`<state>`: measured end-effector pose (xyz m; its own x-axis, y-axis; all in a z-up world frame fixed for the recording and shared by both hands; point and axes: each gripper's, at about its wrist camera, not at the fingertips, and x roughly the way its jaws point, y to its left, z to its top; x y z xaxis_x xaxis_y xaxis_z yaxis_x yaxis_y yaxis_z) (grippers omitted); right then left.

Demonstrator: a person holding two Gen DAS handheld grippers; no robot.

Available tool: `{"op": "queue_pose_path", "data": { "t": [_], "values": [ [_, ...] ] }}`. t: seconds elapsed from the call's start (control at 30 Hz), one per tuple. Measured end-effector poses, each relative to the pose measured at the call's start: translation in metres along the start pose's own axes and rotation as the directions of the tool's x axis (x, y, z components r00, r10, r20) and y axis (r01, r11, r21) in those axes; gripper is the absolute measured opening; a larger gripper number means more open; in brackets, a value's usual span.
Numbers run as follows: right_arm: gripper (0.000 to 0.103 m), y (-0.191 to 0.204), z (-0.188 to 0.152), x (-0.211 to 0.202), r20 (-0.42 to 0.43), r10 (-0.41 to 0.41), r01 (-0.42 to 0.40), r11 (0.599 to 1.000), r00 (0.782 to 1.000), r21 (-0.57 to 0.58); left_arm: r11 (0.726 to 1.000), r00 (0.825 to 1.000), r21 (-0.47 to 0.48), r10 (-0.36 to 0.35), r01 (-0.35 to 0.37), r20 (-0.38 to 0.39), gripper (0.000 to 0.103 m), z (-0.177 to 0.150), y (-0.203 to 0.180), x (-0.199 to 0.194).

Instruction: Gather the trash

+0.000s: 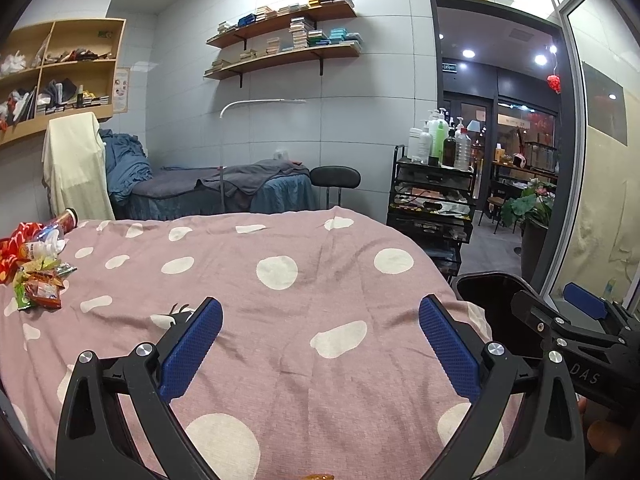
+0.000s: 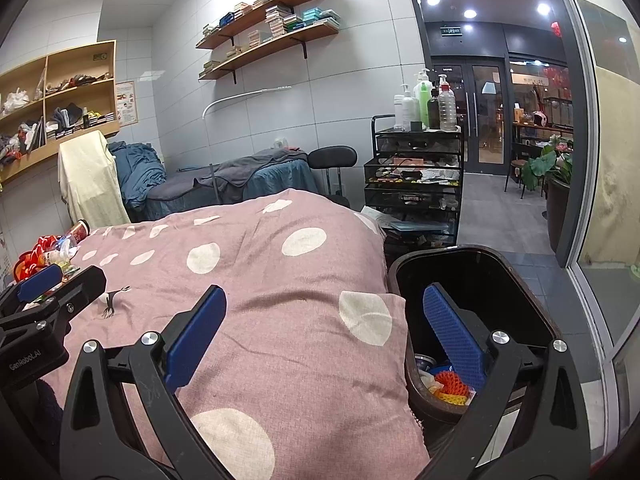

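Hovering wide-fingered: left gripper point(image 1: 320, 344) over bedspread point(image 1: 280, 300) | right gripper point(image 2: 324, 336) straddling bin point(image 2: 532, 300) rim

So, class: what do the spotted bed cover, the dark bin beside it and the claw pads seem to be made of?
Bed cover: woven cloth, matte, creased, visible weave.
Bin: probably hard plastic, with a glossy, smooth rim.
Claw pads: likely rubber or soft plastic, matte blue with a fine grid texture.

Left gripper point(image 1: 320, 344), right gripper point(image 2: 324, 336): black frames, silver screws, textured blue pads point(image 1: 192, 354); lettering possibly "GenRobot.AI".
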<state>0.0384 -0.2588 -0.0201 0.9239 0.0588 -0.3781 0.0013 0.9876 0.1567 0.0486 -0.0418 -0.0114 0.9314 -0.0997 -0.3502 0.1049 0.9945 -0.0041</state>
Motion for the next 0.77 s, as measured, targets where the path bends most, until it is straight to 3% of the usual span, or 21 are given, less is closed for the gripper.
{"op": "queue_pose_path", "data": {
  "t": [0.77],
  "values": [
    [0.098, -0.0031, -0.0045, 0.0023, -0.009, -0.004, 0.004, 1.000, 1.000, 0.004, 1.000, 1.000, -0.003, -0.012, 0.011, -0.006, 0.098, -0.0020, 0.0005, 0.0009]
  ]
}}
